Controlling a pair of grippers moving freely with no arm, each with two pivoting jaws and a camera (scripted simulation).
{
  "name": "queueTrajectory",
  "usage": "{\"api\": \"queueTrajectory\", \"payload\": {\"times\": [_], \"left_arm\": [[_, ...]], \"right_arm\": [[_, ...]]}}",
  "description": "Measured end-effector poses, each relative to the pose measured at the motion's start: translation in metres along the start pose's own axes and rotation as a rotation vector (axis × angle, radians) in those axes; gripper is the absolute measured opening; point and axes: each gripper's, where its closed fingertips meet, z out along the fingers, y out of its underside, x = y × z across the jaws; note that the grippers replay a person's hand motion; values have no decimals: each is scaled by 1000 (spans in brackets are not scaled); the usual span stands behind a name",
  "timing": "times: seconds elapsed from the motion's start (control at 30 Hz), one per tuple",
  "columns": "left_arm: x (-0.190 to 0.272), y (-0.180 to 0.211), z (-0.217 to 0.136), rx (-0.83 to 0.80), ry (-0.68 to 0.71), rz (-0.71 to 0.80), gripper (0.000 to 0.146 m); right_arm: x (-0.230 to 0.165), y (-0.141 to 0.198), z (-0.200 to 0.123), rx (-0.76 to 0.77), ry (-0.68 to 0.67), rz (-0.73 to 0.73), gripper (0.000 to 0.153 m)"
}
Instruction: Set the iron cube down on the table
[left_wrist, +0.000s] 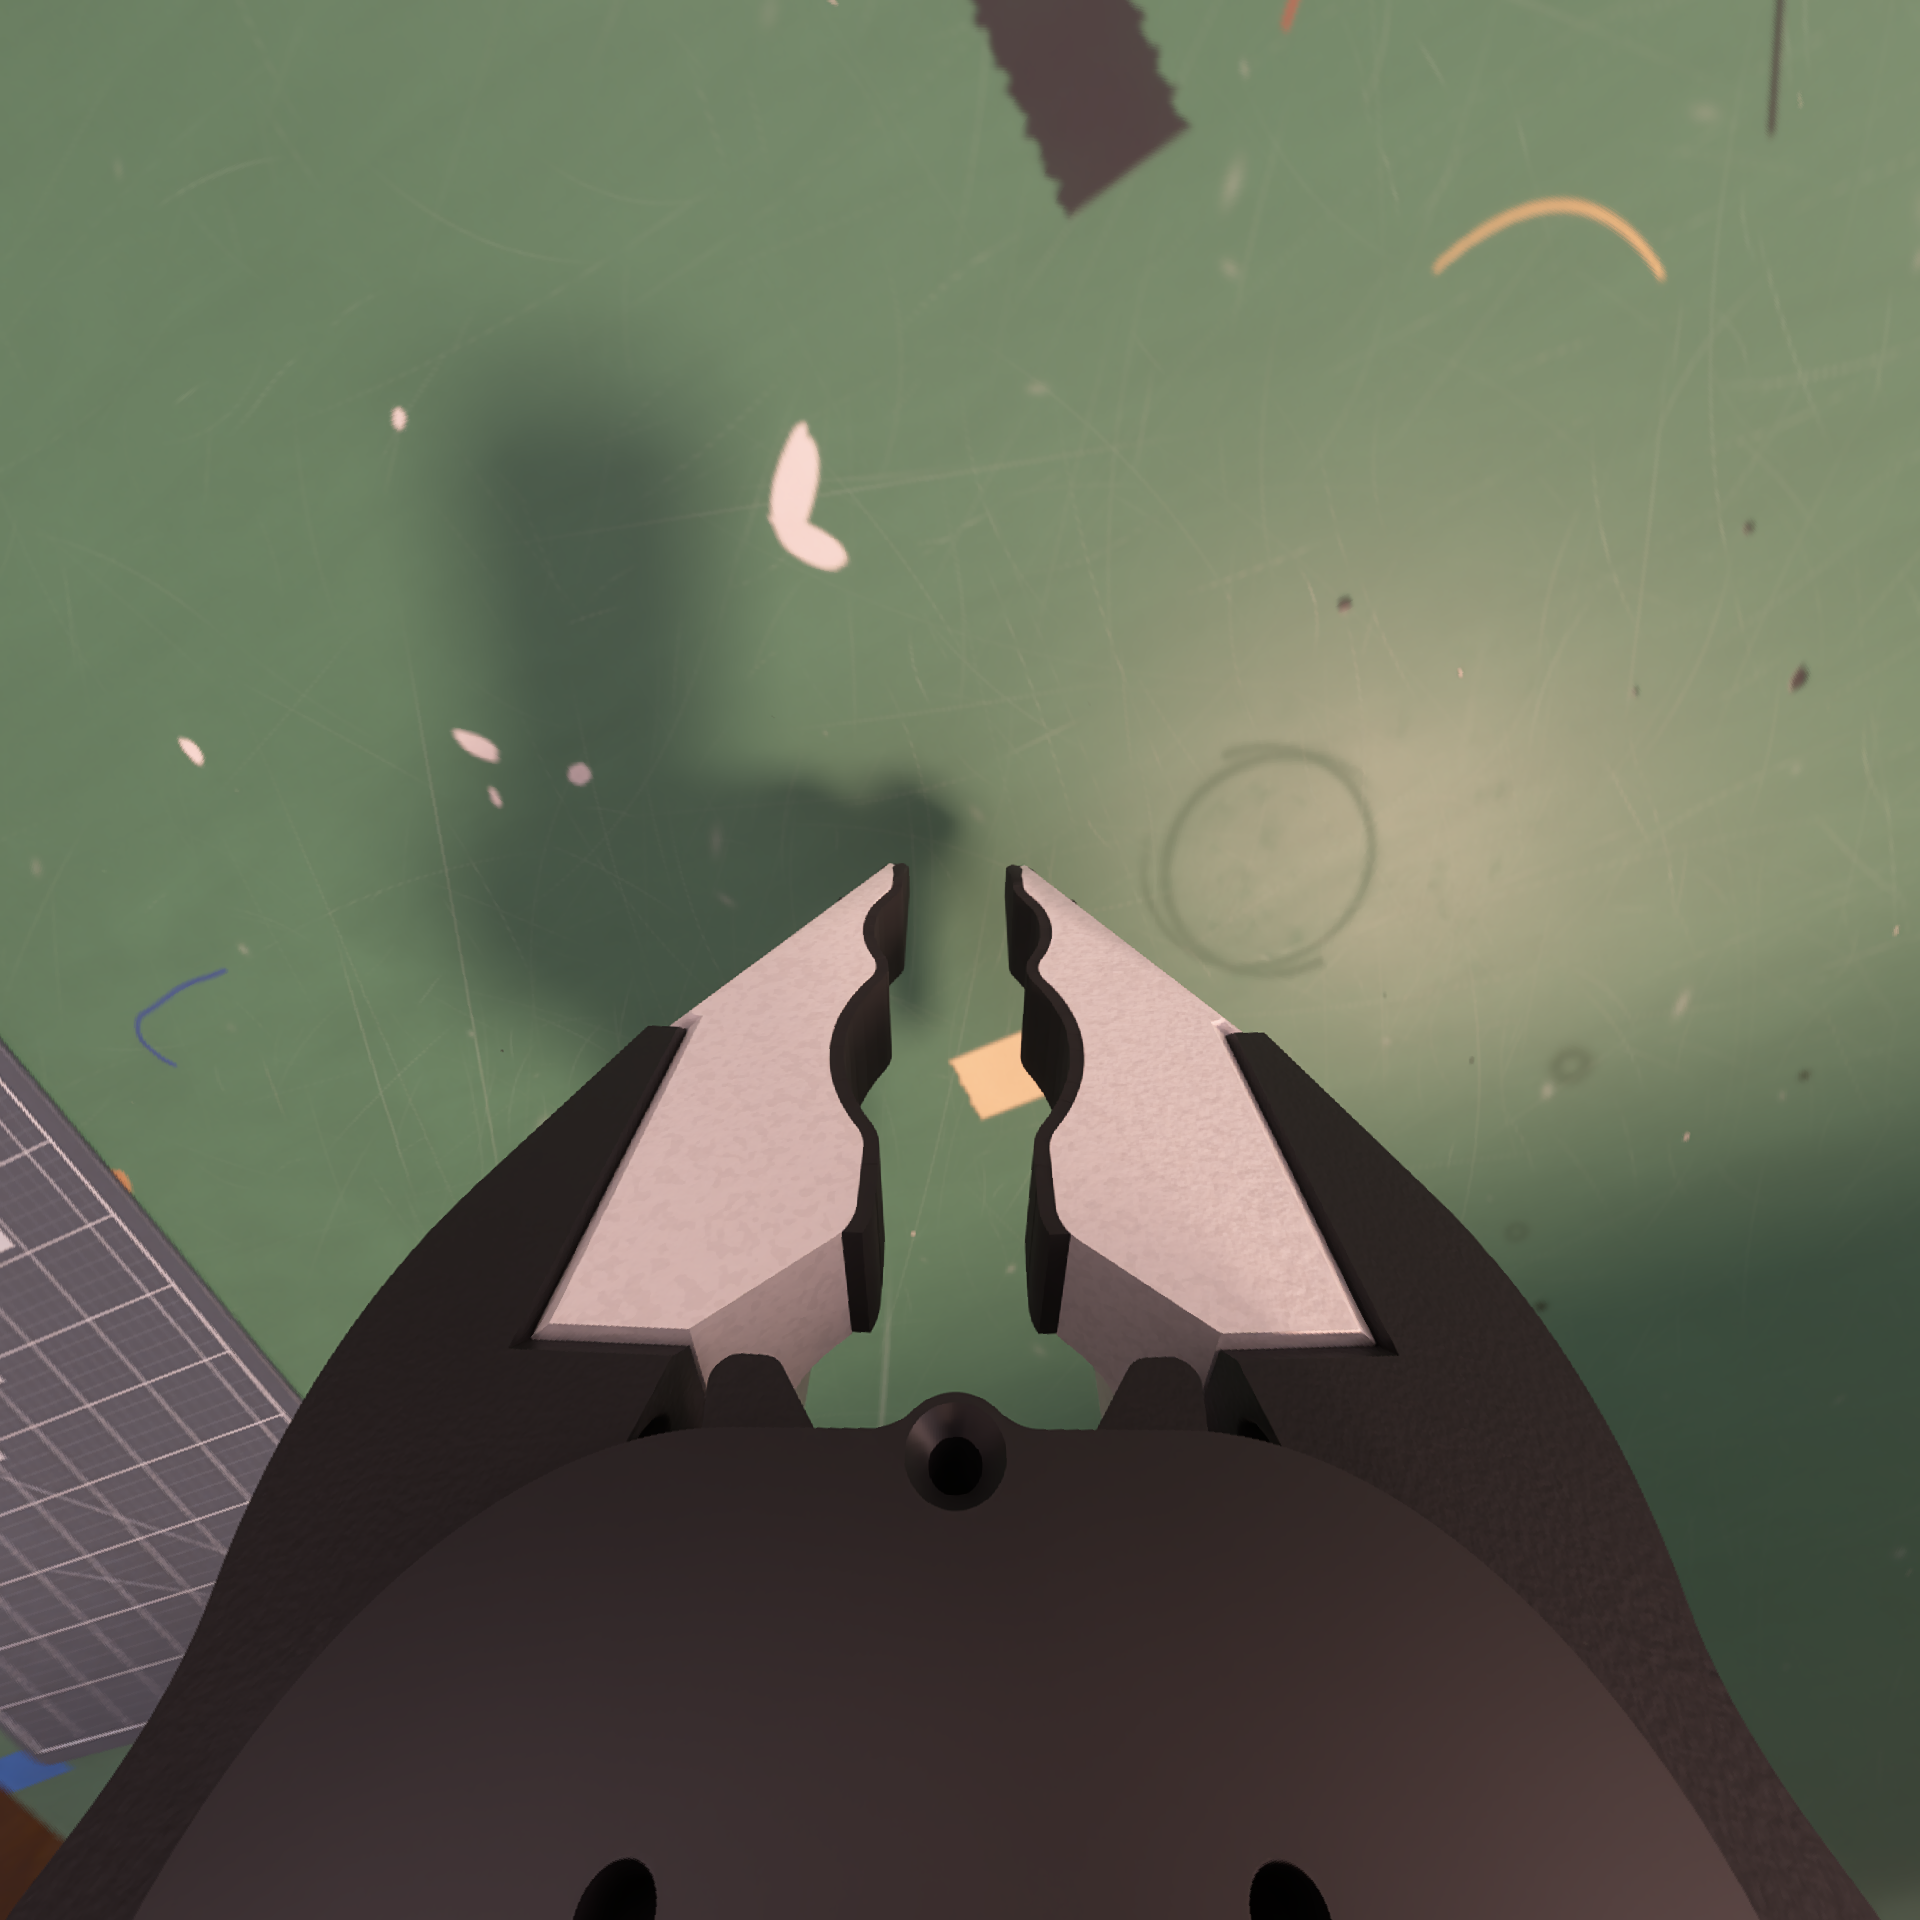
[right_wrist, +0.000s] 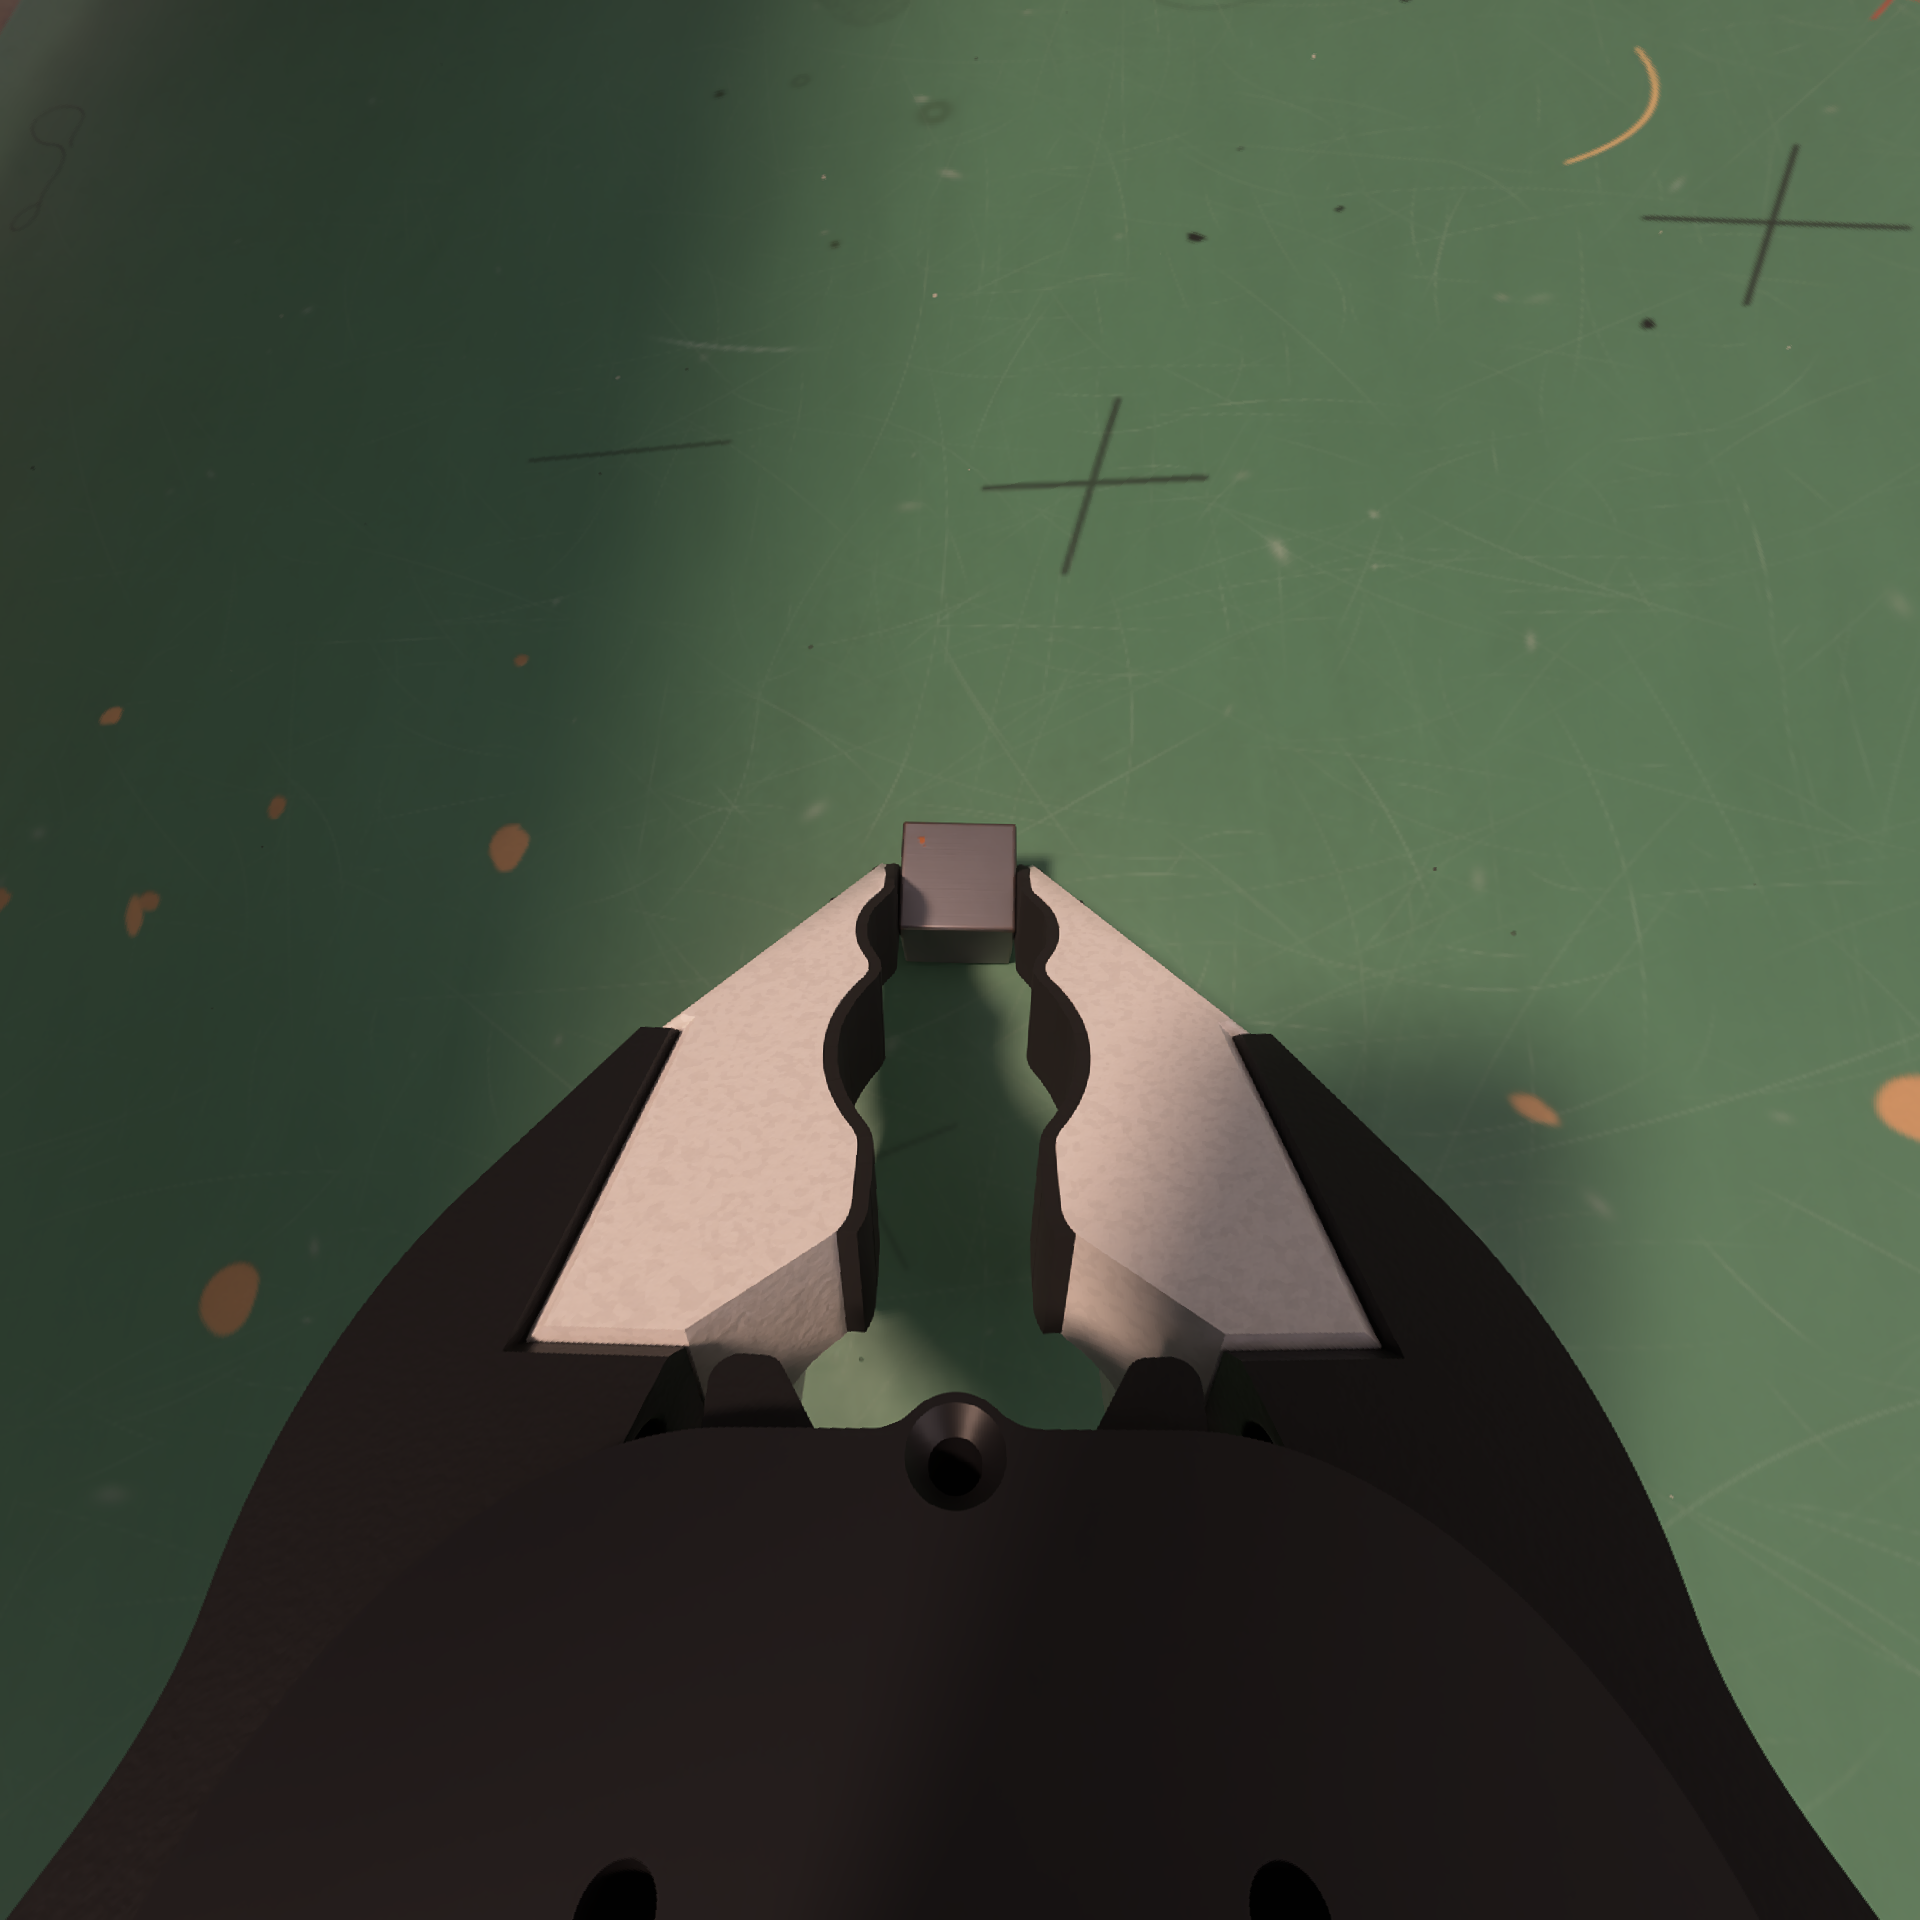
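The iron cube is small, grey and dull. It sits between the fingertips of my right gripper, which is shut on it, both pads touching its sides. The cube is upright and low over the green table; I cannot tell whether it touches the surface. My left gripper is open by a narrow gap and empty, well above the green table, casting a dark shadow on it. The cube does not show in the left wrist view.
A grey gridded mat lies at the lower left of the left wrist view. A dark flat rectangle is at the top and a tan scrap is below the fingers. Pen crosses and orange spots mark the table.
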Motion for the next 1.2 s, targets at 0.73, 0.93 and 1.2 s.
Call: {"api": "queueTrajectory", "payload": {"times": [0.73, 0.93, 1.2], "left_arm": [[-32, -5, -3, 59, -118, -123, 28], [-25, -10, 1, 70, -90, -101, 28], [-25, -14, 6, 77, -79, -105, 28]], "right_arm": [[1, 0, 0, 2, -5, 16, 21], [1, 0, 0, 2, -1, 12, 21], [1, 0, 0, 1, 2, 8, 21]]}}
